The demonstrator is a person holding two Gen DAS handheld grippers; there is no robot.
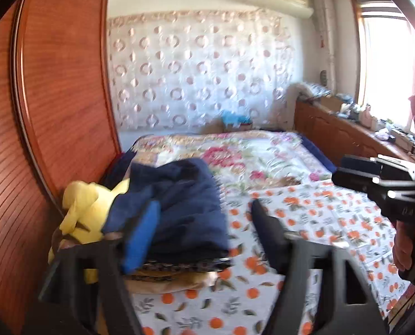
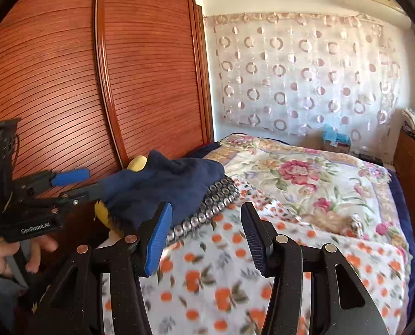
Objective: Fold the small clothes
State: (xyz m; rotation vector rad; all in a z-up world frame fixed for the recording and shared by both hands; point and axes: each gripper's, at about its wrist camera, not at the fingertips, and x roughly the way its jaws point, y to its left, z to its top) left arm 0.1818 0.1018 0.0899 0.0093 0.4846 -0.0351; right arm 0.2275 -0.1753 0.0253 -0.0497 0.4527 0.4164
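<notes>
A stack of folded small clothes sits at the near left corner of the bed, close against the reddish wooden wardrobe [image 2: 68,83]. On top lies a navy blue garment [image 1: 185,203], loosely folded and rumpled, and under it a dark piece with a pattern of pale rings [image 2: 207,209] pokes out on the right side. A yellow garment [image 1: 87,209] bulges from the left of the pile, next to the wardrobe door. The pile rests on a white sheet printed with oranges [image 1: 319,215] that covers the near part of the bed; farther back lies a floral quilt [image 2: 305,178] with big pink blooms. The left gripper [image 1: 204,231] hangs just in front of the pile with its jaws spread wide and nothing between them; its blue pad stands before the near edge of the navy cloth, and whether it touches I cannot tell. No cloth is pinched. The right gripper [image 2: 207,237] hovers over the orange-print sheet just right of the pile, jaws partly apart and empty, with only bedding showing in the gap. A hand [image 2: 9,254] curls around the handle of the left tool at the far left. Behind the bed hangs a sheer curtain with ring patterns [image 1: 196,69], and a low wooden cabinet [image 1: 341,134] cluttered with small things runs along the bright window on the right.
</notes>
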